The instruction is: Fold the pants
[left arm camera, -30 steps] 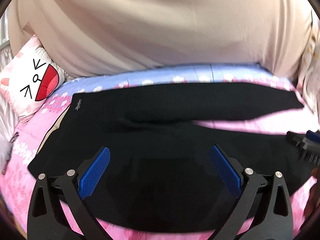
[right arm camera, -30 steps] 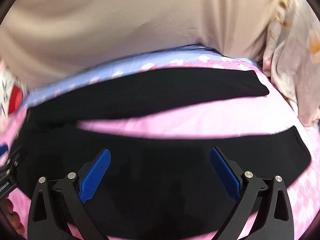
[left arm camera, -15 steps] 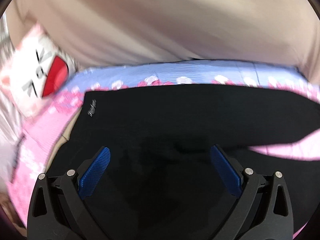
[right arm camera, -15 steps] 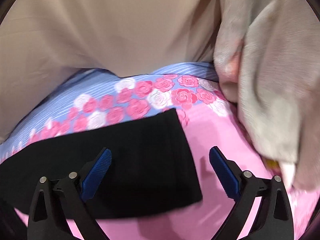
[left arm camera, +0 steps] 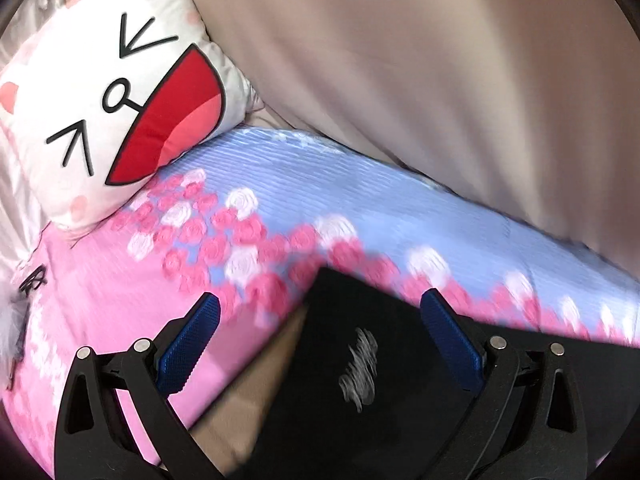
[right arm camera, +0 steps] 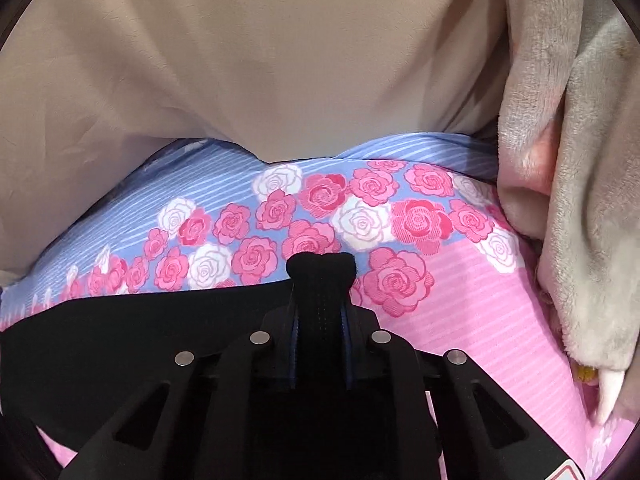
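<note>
Black pants (right arm camera: 120,344) now bunch, newly pinched in the right tool (right arm camera: 321,280); only the left tool (left arm camera: 320,336), gaping and empty, sees their waistband logo (left arm camera: 360,364).

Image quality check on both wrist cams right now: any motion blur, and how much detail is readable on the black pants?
Left wrist: motion blur smears the rose print and the logo on the pants. Right wrist: sharp, crisp roses; the pants read as flat black with no fold detail, merging with the right gripper.
</note>
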Demonstrator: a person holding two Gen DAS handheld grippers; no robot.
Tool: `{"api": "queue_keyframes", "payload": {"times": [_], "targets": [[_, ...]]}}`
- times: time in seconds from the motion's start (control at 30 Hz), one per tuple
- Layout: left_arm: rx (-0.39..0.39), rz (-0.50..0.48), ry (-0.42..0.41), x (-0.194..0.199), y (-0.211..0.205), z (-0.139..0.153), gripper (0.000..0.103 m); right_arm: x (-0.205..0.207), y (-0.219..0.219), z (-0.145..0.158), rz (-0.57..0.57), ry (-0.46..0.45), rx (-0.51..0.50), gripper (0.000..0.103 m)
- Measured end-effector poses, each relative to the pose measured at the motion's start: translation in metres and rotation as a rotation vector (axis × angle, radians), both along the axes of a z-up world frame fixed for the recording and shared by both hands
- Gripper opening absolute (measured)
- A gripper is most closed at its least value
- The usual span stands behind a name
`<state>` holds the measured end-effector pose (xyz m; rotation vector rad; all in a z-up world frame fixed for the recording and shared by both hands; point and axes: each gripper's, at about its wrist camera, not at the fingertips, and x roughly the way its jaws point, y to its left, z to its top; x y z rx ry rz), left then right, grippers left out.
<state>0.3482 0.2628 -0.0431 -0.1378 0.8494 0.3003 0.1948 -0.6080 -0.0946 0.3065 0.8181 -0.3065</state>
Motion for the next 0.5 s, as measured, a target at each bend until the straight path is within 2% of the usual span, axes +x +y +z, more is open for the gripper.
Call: {"api": "queue_keyframes", "payload": {"times": [0.03,0.07,0.1,0.13,0.17,0.2,0.23,0.33,0.43,0.5], "targets": [[-0.015,-0.018,0.024,0.011,0.003,-0.007,0.098,-0.001,0.002,0.0,-0.007,0.0,0.005,0.014],[-0.051,-0.072,0.091,0.026,0.002,-0.019,0.095,-0.002,0.003,0.0,-0.02,-0.001,0.012,0.014],[-0.064,-0.097,0.124,0.032,-0.001,-0.026,0.087,-0.002,0.004,0.001,-0.034,-0.001,0.018,0.014],[-0.076,-0.129,0.154,0.038,-0.005,-0.032,0.058,-0.005,0.003,0.001,-0.041,-0.003,0.023,0.015],[-0.07,-0.154,0.187,0.042,-0.011,-0.038,0.042,-0.007,0.003,0.002,-0.051,-0.003,0.028,0.015],[-0.042,-0.146,0.184,0.043,-0.014,-0.037,0.038,-0.01,0.003,0.004,-0.057,-0.004,0.031,0.015],[-0.037,-0.154,0.18,0.042,-0.016,-0.034,0.021,-0.009,0.003,0.005,-0.064,-0.01,0.035,0.015],[-0.06,-0.161,0.081,0.022,-0.008,-0.001,0.021,-0.02,0.008,0.02,-0.063,-0.057,0.038,0.015],[-0.103,-0.185,-0.047,-0.028,0.0,0.048,0.021,-0.046,0.02,0.046,-0.029,-0.137,0.039,0.015],[-0.118,-0.208,-0.1,-0.056,0.004,0.072,0.021,-0.065,0.028,0.062,0.001,-0.181,0.036,0.015]]}}
